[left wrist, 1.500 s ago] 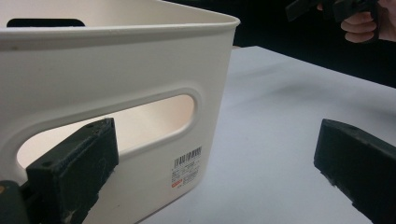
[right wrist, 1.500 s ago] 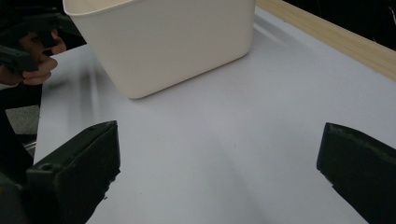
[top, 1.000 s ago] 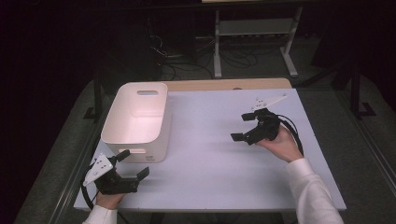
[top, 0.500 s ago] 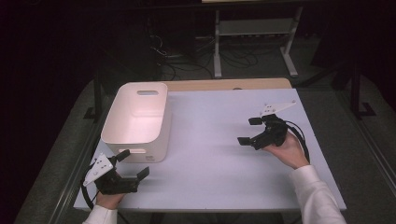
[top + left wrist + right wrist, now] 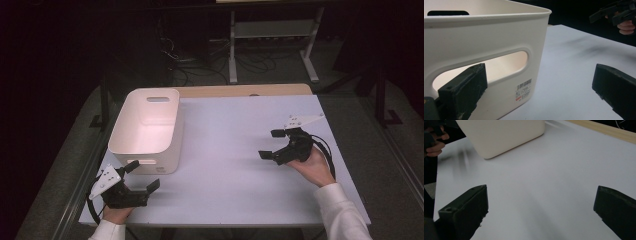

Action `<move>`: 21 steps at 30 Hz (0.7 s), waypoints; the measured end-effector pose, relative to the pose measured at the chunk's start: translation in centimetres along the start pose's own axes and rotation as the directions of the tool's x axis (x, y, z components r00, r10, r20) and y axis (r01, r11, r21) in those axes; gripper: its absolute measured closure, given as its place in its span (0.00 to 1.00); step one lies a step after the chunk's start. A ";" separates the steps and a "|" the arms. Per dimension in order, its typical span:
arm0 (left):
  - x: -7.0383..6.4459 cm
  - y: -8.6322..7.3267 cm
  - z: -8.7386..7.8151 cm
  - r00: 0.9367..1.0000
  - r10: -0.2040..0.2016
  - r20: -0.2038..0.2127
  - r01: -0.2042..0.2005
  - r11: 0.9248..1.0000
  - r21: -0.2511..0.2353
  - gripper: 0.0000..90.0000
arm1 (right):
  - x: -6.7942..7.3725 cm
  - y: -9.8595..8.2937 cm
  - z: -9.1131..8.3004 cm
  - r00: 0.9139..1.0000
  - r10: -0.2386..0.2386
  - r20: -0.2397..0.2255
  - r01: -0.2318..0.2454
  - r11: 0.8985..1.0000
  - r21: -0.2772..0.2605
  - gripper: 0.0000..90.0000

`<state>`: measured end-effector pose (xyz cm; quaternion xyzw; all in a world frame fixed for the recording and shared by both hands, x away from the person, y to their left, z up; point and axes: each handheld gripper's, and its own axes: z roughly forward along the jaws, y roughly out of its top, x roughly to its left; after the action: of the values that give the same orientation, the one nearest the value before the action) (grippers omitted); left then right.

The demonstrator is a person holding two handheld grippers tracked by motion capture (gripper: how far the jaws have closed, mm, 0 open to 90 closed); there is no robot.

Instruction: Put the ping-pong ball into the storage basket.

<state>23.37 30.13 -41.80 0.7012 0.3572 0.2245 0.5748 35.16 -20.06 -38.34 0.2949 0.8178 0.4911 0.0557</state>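
Hovering by white bin (image 5: 145, 131) at table's (image 5: 235, 190) near-left — both grippers spread wide, nothing held.
Left gripper (image 5: 134, 181) sits just beside bin's handle slot (image 5: 481, 68); bin could be nudged or tipped if clipped; right gripper (image 5: 273, 144) well apart.

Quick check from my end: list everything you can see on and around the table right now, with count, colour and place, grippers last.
White plastic bin with slot handles: 1, white, left half of the table, upright and open-topped; nothing visible inside; a barcode label on its near wall.
White table top: 1, white, centre of the high view.
Wooden strip: 1, light brown, along the table's far edge.
Metal rack: 1, pale grey, on the dark floor beyond the table.
Floor cables: several, dark, beyond the table.
Left gripper: 1, black, near-left corner, beside the bin's near wall, jaws open, holding nothing.
Right gripper: 1, black, right side of the table, jaws open, holding nothing.
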 end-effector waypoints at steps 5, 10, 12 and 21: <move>0.0 0.0 0.0 1.000 0.000 -0.001 0.000 1.000 0.002 0.00 | 0.0 -0.7 -0.5 1.000 0.011 0.009 -0.011 1.000 -0.010 0.00; 0.0 0.0 0.1 1.000 -0.002 -0.002 0.002 1.000 -0.004 0.00 | 0.2 -1.2 -0.8 1.000 0.012 0.018 -0.011 0.999 -0.030 0.00; 0.1 0.0 0.1 1.000 0.008 -0.001 -0.008 1.000 -0.001 0.00 | 0.2 -1.5 -0.9 1.000 0.011 0.024 -0.010 0.999 -0.033 0.00; 0.0 0.0 0.0 1.000 0.004 -0.003 -0.004 1.000 0.003 0.00 | 0.2 -2.7 -1.6 0.998 0.023 0.053 -0.020 0.999 -0.048 0.00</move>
<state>23.39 30.16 -41.84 0.7025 0.3568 0.2260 0.5728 33.19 -22.13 -39.74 0.3152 0.8009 0.5029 0.0793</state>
